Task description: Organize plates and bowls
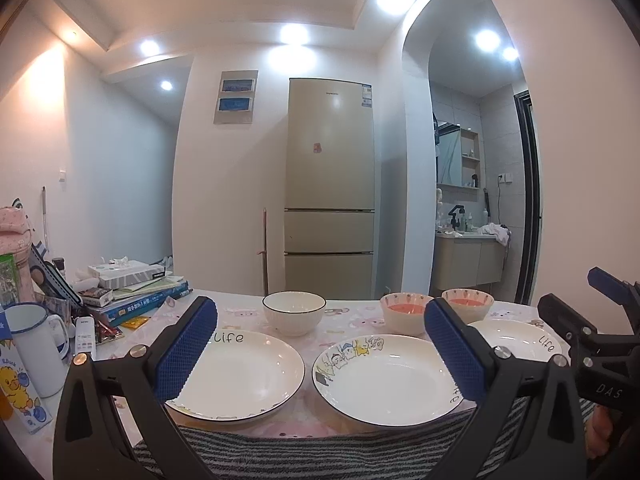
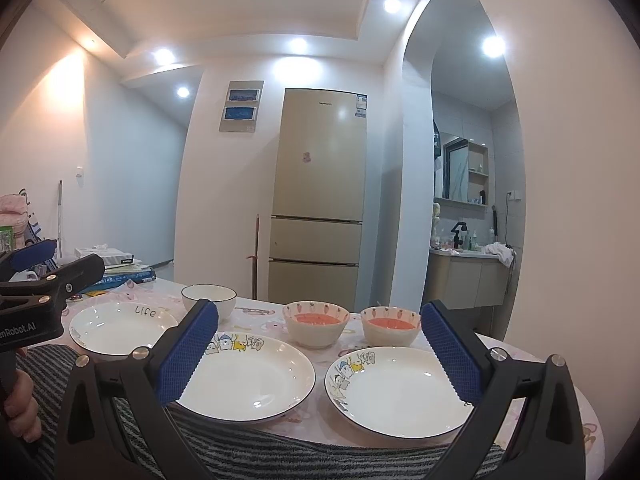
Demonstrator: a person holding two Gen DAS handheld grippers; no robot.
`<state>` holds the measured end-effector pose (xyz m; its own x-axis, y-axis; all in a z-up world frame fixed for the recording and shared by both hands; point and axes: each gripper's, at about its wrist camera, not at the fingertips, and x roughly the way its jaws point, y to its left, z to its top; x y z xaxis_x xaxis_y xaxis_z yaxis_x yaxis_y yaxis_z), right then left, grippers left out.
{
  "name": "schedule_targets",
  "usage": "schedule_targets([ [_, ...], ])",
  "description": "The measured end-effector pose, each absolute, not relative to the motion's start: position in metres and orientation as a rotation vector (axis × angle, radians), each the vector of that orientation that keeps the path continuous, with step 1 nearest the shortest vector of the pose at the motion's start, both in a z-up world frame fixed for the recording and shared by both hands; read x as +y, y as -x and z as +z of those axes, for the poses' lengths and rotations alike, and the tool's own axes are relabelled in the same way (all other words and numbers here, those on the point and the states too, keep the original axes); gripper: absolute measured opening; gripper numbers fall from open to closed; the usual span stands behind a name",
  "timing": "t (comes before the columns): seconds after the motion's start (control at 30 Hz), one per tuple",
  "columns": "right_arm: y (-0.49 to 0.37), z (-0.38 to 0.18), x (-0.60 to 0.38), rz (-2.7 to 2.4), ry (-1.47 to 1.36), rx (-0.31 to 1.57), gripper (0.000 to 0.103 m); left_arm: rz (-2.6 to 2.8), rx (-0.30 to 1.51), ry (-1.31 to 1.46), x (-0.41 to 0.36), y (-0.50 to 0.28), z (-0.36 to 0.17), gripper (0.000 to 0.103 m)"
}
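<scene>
Three plates sit in a row along the near edge of the counter (image 1: 352,418): a "Life" plate (image 1: 240,376) on the left, a cartoon plate (image 1: 386,380) in the middle, another cartoon plate (image 2: 400,392) on the right. Behind them, toward the far edge, stand a white bowl (image 1: 294,312) and two pink-lined bowls (image 1: 404,312) (image 1: 468,304). The left hand-held gripper (image 1: 320,356) and right hand-held gripper (image 2: 320,356) both hover wide open, holding nothing.

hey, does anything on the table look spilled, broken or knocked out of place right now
Nothing stands out. The three plates lie flat and apart in a row, and the white bowl and two orange-lined bowls stand upright behind them. No spill or chip is visible. Both tools, left and right, are open and hold nothing.
</scene>
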<state>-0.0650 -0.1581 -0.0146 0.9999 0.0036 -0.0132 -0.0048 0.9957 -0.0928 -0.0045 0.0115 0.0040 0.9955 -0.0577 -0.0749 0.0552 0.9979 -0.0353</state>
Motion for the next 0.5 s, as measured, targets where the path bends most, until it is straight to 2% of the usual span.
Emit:
schedule_targets([
  [0.5,0.0643,-0.0155,-0.1589,0.004,0.092,0.016,0.103,-0.055,0.07,0.029,0.0126,0.0041,-0.0001,0.103],
])
